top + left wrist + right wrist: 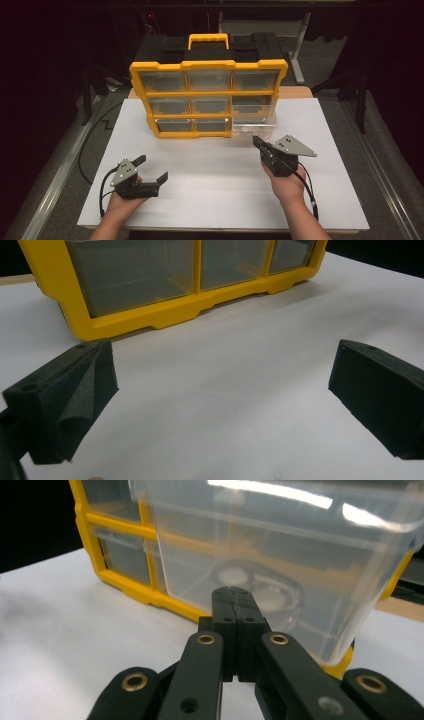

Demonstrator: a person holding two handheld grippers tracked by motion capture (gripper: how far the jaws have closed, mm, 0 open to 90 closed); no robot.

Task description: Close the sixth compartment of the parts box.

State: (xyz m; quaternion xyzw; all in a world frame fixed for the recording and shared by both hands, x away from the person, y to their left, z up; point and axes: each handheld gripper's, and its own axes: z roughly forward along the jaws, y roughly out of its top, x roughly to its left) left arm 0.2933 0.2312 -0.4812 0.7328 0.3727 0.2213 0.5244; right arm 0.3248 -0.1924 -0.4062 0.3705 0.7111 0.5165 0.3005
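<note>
High view: white table [210, 195], dark room; left gripper [150, 172] jaws spread, right gripper [256, 141] jaws pressed together.

The room around the white table [215, 200] is very dark, but the table top is bright, lit from above. All the pictures look soft and a little grainy. Long white glare streaks shine on the clear drawer [300, 555]. A soft shadow lies under the yellow box [165, 315]. The near black fingers [65, 400] look fuzzy.
</note>
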